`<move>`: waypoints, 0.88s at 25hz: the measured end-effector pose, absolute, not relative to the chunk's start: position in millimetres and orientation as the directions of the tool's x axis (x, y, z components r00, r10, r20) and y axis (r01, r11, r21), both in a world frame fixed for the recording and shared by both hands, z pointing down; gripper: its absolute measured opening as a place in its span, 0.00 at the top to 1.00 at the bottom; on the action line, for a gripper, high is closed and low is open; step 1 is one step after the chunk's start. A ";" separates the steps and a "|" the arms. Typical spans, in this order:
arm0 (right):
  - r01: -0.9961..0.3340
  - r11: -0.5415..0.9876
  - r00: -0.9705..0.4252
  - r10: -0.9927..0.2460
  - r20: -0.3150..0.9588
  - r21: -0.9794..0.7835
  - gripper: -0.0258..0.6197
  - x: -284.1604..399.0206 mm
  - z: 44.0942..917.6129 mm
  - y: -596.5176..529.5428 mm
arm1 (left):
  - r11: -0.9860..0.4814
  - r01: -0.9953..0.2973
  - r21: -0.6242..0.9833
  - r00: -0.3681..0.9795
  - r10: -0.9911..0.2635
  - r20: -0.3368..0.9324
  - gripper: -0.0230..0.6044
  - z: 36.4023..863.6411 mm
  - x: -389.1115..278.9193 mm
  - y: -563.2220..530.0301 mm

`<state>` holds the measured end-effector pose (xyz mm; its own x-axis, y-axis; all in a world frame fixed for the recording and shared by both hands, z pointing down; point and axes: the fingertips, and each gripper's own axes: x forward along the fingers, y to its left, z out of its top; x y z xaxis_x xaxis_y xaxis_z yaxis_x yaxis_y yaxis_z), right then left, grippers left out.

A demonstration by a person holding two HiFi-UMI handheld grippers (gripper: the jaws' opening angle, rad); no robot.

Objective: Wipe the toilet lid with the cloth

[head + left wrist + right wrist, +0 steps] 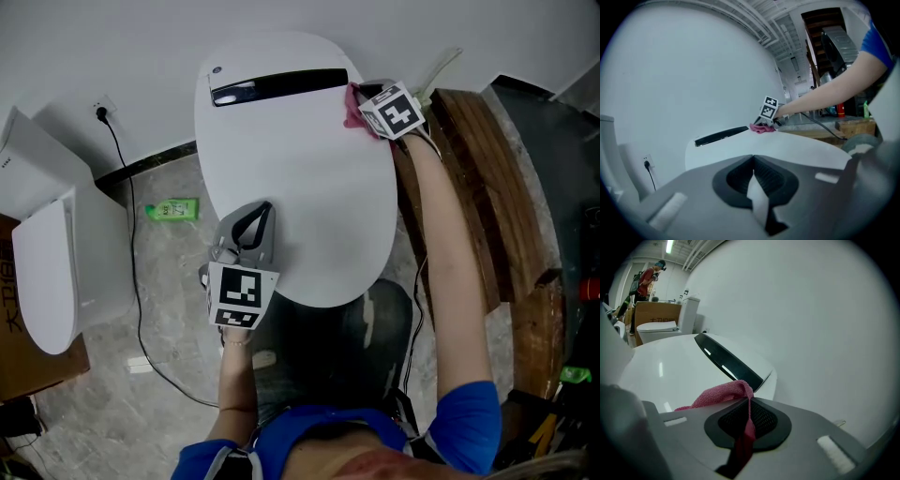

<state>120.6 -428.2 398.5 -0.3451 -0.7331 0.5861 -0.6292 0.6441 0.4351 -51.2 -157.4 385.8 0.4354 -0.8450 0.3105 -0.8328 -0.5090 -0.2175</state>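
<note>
The white toilet lid [291,178] fills the middle of the head view, with a black strip [278,85] near its back edge. My right gripper [361,105] is shut on the pink cloth [353,107] at the lid's back right corner, beside the strip. In the right gripper view the pink cloth [723,395] hangs out of the closed jaws over the lid [670,371]. My left gripper [255,220] rests on the lid's front left part, jaws together with nothing in them. From the left gripper view, the cloth [762,128] and right gripper [765,123] show far across the lid.
A wooden bench [487,197] runs along the toilet's right side. A second white toilet [52,272] stands at the left, with a green bottle [172,210] and a black cable [131,244] on the floor between. A cardboard box [654,312] stands far left.
</note>
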 end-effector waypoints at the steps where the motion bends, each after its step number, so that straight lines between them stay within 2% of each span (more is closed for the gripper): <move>1: -0.626 0.644 -0.345 -0.734 0.585 0.439 0.95 121.6 399.0 -425.1 | -0.512 -0.832 -0.214 0.439 -0.843 0.310 0.96 386.1 -50.2 -156.4; 17: -0.577 0.666 -0.377 -0.731 0.569 0.473 0.96 112.8 402.8 -391.9 | -0.505 -0.827 -0.248 0.431 -0.852 0.297 0.96 389.2 -47.5 -149.7; 22: -0.556 0.676 -0.375 -0.723 0.580 0.483 0.97 101.0 403.4 -386.7 | -0.509 -0.838 -0.194 0.458 -0.852 0.255 0.96 383.6 -50.5 -150.4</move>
<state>101.0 -386.7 403.4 -0.3755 -0.7231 0.5798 -0.5558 0.6763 0.4834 -50.5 -150.4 383.6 0.4581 -0.8515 0.2552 -0.8384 -0.5092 -0.1944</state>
